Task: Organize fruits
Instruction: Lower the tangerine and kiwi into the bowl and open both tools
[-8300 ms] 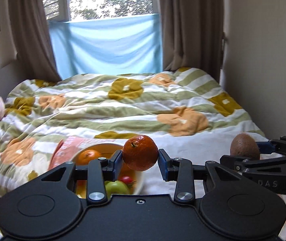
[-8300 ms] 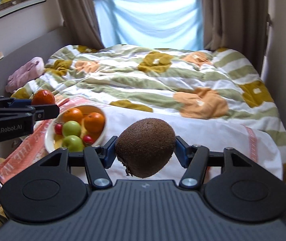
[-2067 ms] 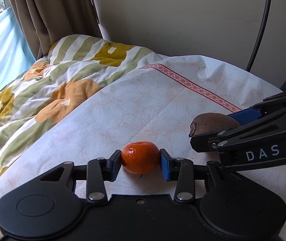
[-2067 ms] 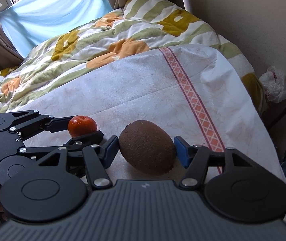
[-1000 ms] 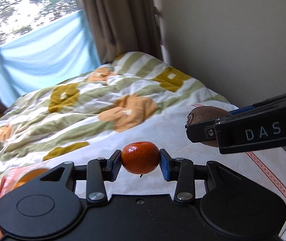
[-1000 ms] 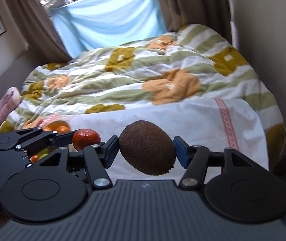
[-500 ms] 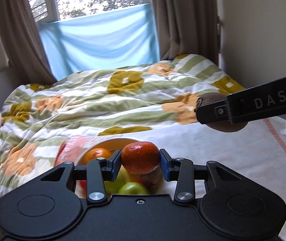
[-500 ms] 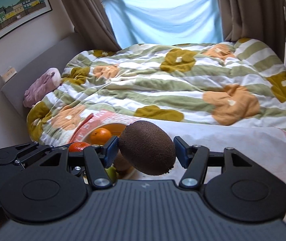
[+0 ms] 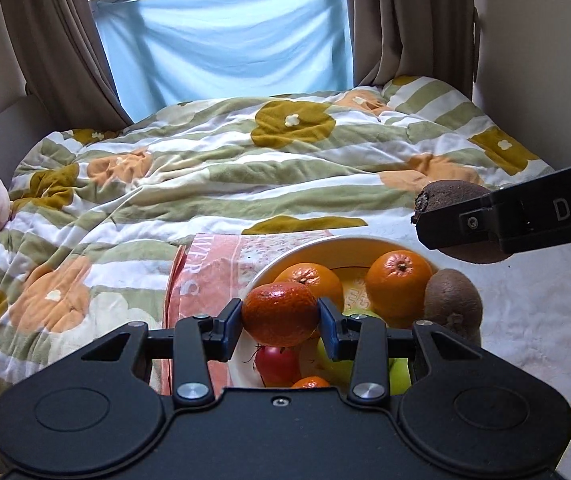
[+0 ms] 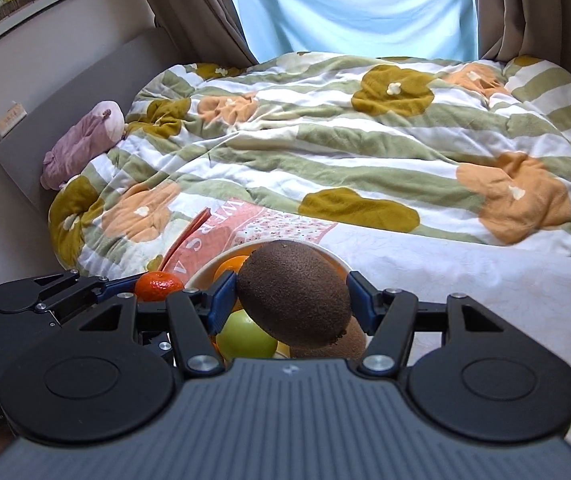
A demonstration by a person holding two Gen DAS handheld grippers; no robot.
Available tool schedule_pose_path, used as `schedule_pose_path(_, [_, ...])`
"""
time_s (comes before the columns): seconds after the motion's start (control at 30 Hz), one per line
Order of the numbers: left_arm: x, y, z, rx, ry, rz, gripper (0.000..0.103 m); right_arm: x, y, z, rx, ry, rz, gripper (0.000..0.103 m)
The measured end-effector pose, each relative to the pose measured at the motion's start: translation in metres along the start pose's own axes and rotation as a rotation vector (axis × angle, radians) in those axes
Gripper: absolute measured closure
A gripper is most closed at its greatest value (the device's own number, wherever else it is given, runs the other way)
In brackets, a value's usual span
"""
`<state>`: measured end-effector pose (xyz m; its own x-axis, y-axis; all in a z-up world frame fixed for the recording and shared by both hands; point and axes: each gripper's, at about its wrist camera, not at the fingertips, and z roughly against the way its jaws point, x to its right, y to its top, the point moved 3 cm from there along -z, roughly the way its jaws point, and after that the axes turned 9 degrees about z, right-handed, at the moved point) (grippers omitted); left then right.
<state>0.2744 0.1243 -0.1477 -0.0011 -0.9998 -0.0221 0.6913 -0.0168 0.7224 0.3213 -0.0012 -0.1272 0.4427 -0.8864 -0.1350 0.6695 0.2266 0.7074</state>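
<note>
Left gripper [image 9: 280, 322] was clamped on the mandarin [image 9: 279, 314] and right gripper [image 10: 293, 296] on the big kiwi [image 10: 294, 294], both fruits carried clear above the bowl [image 9: 325, 245] on the bed, presumably lined up for dropping in beside the oranges, kiwi and apples already there.

A bowl [image 9: 285, 258] is set on a cloth [image 9: 545, 320] at the bed's near edge, a magazine [image 9: 209, 268] to its left. Oranges [image 9: 399, 276] and a kiwi [image 9: 451, 304] are held in it; a quilt [image 9: 225, 176] is spread behind.
</note>
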Motion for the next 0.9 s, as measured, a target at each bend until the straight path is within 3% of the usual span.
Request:
schedule_pose_path(0.37, [-0.006, -0.013, -0.028, -0.075, -0.045, -0.013, 0.057, -0.008, 0.001, -0.030, -0.043, -0.018, -0.003, 0.028])
schedule_pose_path(0.43, [-0.008, -0.014, -0.027, -0.073, -0.034, -0.006, 0.049, -0.009, 0.001, -0.032, -0.048, -0.020, -0.001, 0.028])
schedule_pose_path(0.5, [-0.012, -0.013, -0.024, -0.066, -0.013, 0.006, 0.026, -0.010, 0.001, -0.033, -0.049, -0.020, -0.001, 0.028])
schedule_pose_path(0.57, [-0.016, -0.013, -0.018, -0.055, -0.037, 0.029, 0.010, -0.010, 0.001, -0.032, -0.048, -0.020, -0.001, 0.028])
schedule_pose_path(0.9, [-0.020, -0.020, 0.006, -0.045, -0.036, 0.051, 0.009, -0.019, -0.002, -0.047, -0.056, -0.022, 0.022, 0.028])
